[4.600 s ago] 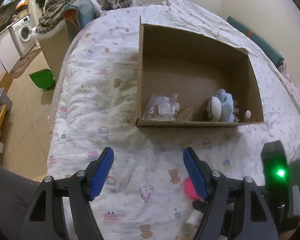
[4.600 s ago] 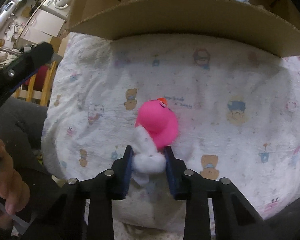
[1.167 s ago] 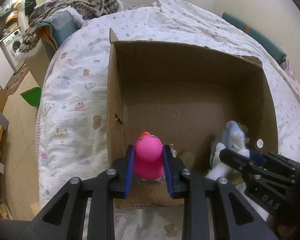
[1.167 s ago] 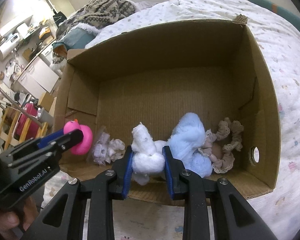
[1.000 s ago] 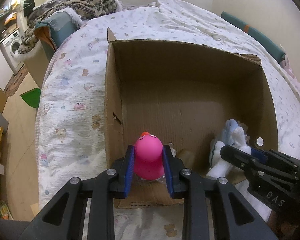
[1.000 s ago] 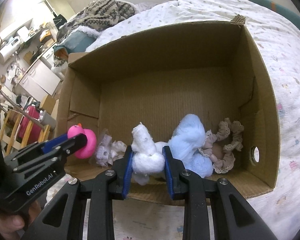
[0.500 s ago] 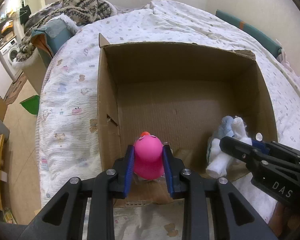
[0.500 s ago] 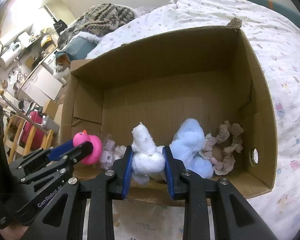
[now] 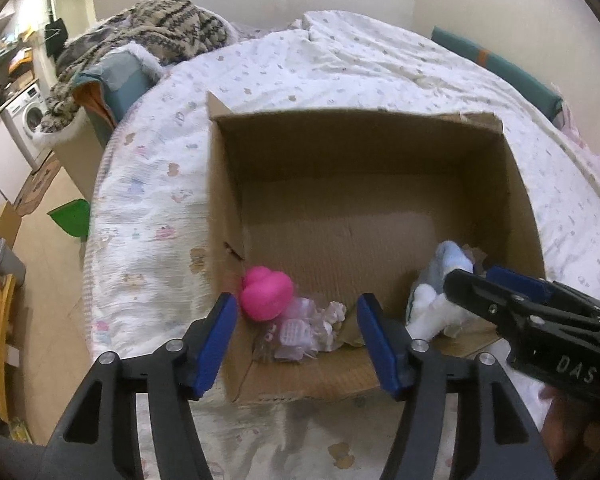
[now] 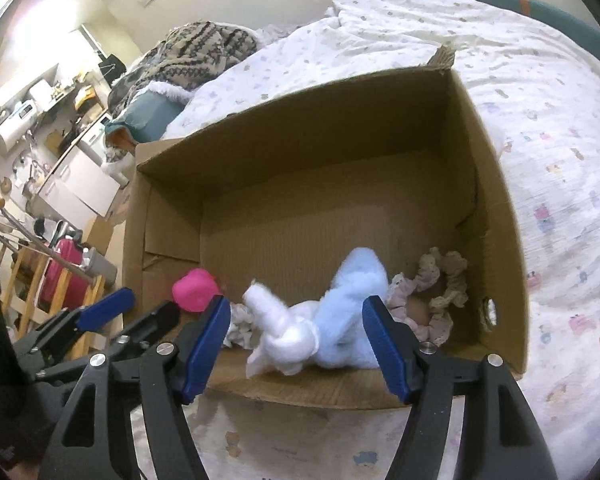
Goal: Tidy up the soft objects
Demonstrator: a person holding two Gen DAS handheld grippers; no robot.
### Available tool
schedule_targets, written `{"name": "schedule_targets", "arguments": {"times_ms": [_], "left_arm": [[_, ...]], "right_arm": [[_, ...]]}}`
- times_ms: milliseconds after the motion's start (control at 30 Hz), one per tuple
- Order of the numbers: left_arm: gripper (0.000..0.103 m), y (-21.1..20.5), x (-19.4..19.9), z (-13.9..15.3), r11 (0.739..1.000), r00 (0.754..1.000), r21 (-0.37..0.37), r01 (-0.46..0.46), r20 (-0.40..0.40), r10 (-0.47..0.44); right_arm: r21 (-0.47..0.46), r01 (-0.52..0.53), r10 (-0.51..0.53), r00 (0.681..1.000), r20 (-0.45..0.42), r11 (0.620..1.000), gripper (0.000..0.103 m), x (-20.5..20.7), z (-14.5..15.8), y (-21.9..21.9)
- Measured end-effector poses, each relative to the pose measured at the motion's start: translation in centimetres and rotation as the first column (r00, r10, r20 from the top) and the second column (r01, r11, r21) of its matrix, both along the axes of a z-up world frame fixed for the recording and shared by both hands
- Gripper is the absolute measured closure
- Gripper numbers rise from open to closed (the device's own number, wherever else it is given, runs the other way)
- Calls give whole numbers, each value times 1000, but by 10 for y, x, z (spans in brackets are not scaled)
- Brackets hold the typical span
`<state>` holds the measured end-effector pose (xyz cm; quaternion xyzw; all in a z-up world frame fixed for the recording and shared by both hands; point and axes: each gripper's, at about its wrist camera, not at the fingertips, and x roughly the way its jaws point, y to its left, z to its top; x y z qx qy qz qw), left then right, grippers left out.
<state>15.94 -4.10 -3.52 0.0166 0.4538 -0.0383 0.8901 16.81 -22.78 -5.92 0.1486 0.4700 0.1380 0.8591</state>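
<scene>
1. Both grippers hang spread wide over the near edge of the cardboard box [image 9: 520,184], holding nothing.
2. Ahead of the left gripper [image 9: 296,340], the pink toy [image 9: 266,294] lies inside.
3. Between the right gripper's [image 10: 296,338] fingers lies the white-and-blue plush [image 10: 328,320].

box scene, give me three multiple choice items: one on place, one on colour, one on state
1. Where does the pink toy lie?
A. in the box's near left corner
B. on the bed
C. in the left gripper

2. What colour is the plush next to the white toy?
A. green
B. light blue
C. red

3. How do the two grippers stand?
A. both shut
B. only the left open
C. both open

Answers: 1 A, it rests against the left wall inside. 2 B, pale blue fur. 3 C, the left gripper and right gripper hold nothing, jaws spread.
</scene>
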Motion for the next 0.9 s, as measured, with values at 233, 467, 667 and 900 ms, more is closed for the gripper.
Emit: {"name": "schedule_targets", "arguments": {"times_ms": [233,467,667,900], "left_arm": [[42,18,-16,26,999,998,-32,-28,48,29],[34,30,-46,55,995,992,-89,-41,116,52],[23,32,-74,63,997,987,-70,-37,151,47],[4,40,-99,63,996,983,-70,-47,174,59]], "right_arm": [[-28,21,-19,998,68,999,23,-22,34,-9],[-73,30,-20,990,137,997,14,-56,62,-13],[-106,45,-26,984,177,993,12,-83,72,-12],[-137,69,-38,975,218,988,0,-103,75,-8]]}}
